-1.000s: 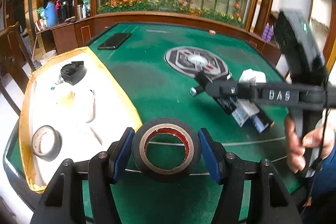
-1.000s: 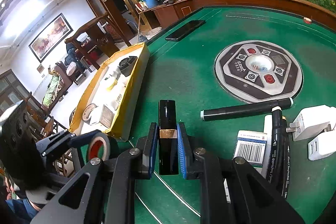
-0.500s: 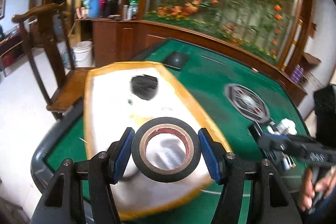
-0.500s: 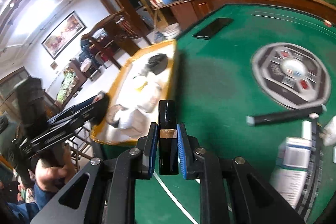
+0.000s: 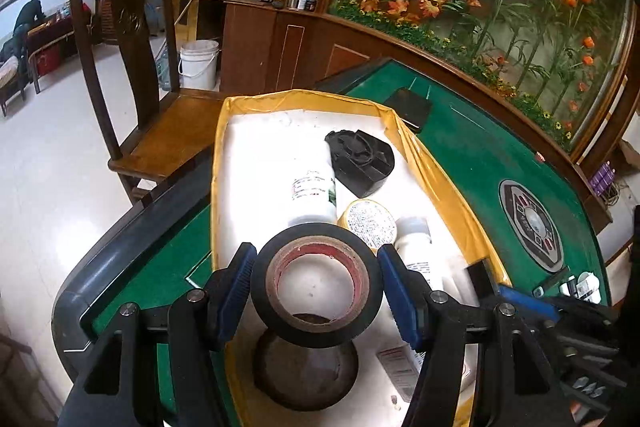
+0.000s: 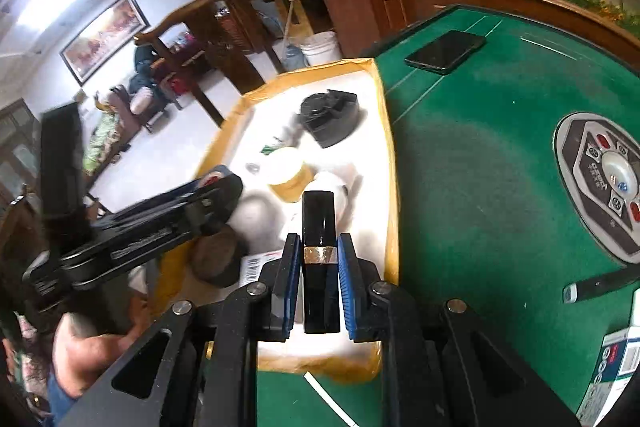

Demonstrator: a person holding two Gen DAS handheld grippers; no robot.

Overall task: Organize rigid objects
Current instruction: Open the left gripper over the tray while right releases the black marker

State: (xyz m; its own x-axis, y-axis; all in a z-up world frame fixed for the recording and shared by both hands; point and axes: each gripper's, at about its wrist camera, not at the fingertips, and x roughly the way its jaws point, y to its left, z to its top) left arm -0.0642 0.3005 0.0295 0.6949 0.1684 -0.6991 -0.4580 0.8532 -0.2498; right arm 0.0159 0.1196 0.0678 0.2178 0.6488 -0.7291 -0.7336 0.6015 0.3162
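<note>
From the left wrist, our left gripper [image 5: 316, 287] pinches the tape roll [image 5: 316, 285] over the crowded yellow tray [image 5: 452, 187]; dropped, it could roll.

From the right wrist, our right gripper [image 6: 319, 283] pinches the black tube [image 6: 319, 259] above the tray, risking collision with the left.

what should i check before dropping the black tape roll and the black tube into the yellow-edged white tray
1. Left gripper clamped on black tape roll: ok.
2. Right gripper clamped on glossy black tube with a gold band: ok.
3. Both loads over the yellow-edged white tray: ok.
4. Bare spot under the roll: not ok, another dark tape roll lies beneath.
5. Bare spot under the tube: cannot tell.
6. Grippers apart: ok, but close.
</note>
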